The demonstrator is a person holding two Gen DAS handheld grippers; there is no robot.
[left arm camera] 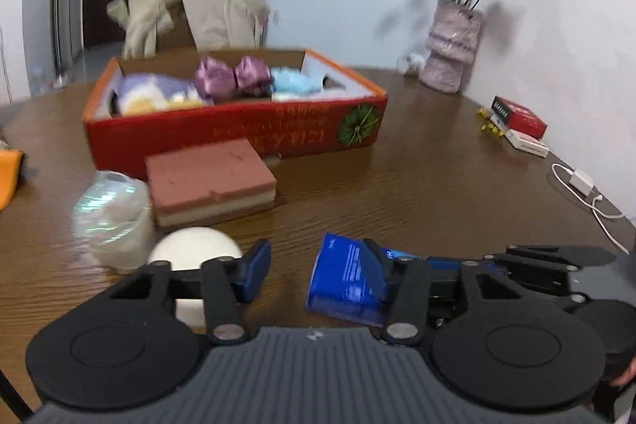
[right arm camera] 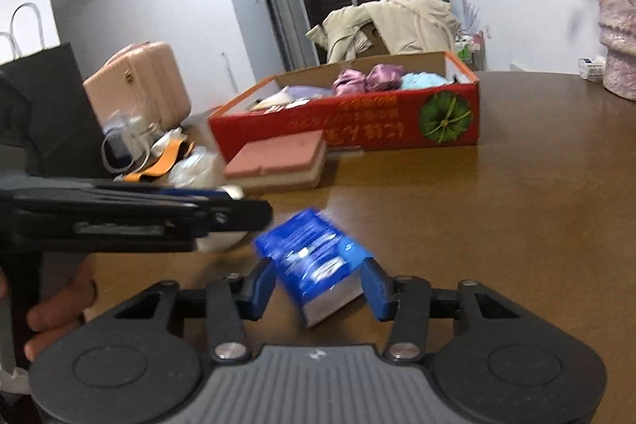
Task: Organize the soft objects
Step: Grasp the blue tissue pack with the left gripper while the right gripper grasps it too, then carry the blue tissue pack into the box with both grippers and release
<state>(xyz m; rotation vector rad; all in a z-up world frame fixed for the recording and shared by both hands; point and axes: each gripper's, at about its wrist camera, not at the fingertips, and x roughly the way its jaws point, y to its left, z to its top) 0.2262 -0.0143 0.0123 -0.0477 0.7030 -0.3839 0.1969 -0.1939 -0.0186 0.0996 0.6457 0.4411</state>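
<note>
In the left wrist view, our left gripper hangs open over the tabletop, its right finger against the blue tissue pack. In the right wrist view, our right gripper clamps that pack, bare wood ahead up to the red box.

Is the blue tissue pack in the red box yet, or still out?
Still out. The blue tissue pack sits between the right hand-held gripper fingers, above the wooden table, well short of the red box.
</note>
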